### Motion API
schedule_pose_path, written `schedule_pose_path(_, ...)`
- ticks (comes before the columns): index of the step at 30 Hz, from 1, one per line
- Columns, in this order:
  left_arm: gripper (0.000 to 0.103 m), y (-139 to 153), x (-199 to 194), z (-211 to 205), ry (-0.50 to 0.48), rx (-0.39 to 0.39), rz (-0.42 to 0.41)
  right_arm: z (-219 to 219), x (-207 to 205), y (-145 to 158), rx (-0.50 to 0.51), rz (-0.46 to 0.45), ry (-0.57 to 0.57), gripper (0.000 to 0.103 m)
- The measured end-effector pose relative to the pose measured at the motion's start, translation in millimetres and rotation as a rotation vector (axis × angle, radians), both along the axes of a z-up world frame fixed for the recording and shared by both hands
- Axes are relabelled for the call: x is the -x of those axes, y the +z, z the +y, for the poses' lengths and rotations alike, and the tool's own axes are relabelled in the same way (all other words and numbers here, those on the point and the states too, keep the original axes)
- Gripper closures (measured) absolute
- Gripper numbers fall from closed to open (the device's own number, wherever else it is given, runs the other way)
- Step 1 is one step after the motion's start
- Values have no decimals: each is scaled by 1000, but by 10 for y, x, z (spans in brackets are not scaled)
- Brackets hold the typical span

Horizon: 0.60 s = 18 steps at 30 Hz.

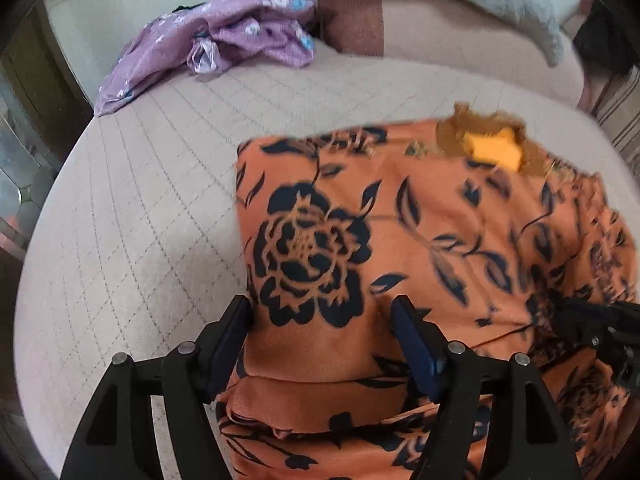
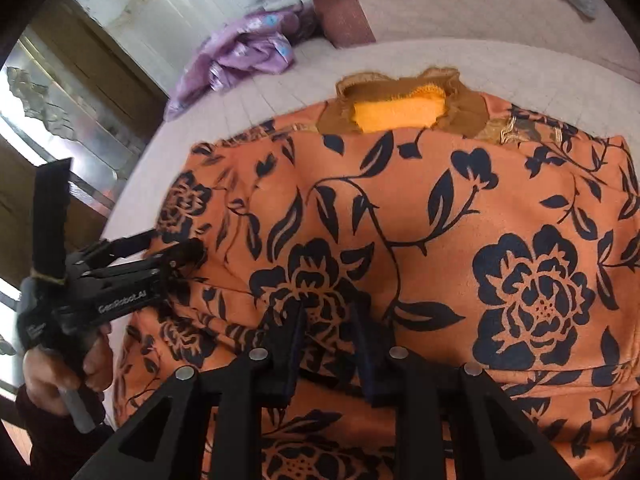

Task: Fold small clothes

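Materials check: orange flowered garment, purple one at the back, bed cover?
Orange garment: looks like a matte woven or brushed cloth with a printed dark floral pattern; the collar shows a plain yellow lining. Purple garment: thin, slightly shiny fabric, judging by its crumpled soft folds. Bed cover: beige quilted textile, with a stitched diamond grid visible.

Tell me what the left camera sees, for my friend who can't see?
An orange flowery top lies on a pale quilted bed, with the left gripper open over its edge. A crumpled purple cloth sits farther back.
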<state>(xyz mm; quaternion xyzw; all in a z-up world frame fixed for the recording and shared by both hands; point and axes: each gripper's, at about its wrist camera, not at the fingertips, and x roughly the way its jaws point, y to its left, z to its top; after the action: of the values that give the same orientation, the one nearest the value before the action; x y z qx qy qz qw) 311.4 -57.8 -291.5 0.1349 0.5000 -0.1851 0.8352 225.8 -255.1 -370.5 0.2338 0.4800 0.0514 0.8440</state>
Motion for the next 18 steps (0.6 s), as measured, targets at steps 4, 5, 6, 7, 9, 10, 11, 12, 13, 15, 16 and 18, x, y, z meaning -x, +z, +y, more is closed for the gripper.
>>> schedule_pose_path(4,29,-10,-3,-102,-10,-3,-17,-352,-36,126,-9,-66,-128,77)
schedule_pose_path(5,29,-47,-12,-126,-13,-19,-21,-425,-53,141,-9,-78,-155,77)
schedule_pose_path(6,29,-81,-14,-153,-16,-42,-26,-526,-96,135,-17,-91,-193,76)
schedule_pose_path(7,29,-106,-12,-171,-18,-58,-31,-568,-181,105,-19,-92,-209,75)
schedule_pose_path(9,27,-135,-22,-192,-18,-76,-37,-669,-333,45,-11,-75,-227,76)
schedule_pose_path(10,27,-137,-22,-205,-18,-82,-36,-705,-363,3,-7,-58,-227,78)
schedule_pose_path(11,27,-137,-24,-209,-19,-84,-36,-730,-401,-50,-14,-42,-227,78)
schedule_pose_path(12,26,-134,-21,-212,-19,-84,-36,-740,-416,-63,-29,-43,-229,78)
schedule_pose_path(13,26,-132,-30,-207,-19,-81,-35,-736,-416,-41,-34,-48,-230,78)
schedule_pose_path(15,26,-108,-32,-174,-12,-66,-30,-782,-309,64,-19,-75,-240,78)
schedule_pose_path(16,26,-90,-23,-164,-7,-58,-29,-836,-209,123,-12,-97,-253,77)
schedule_pose_path(18,26,-48,-24,-143,4,-37,-36,-930,-67,188,-1,-119,-279,77)
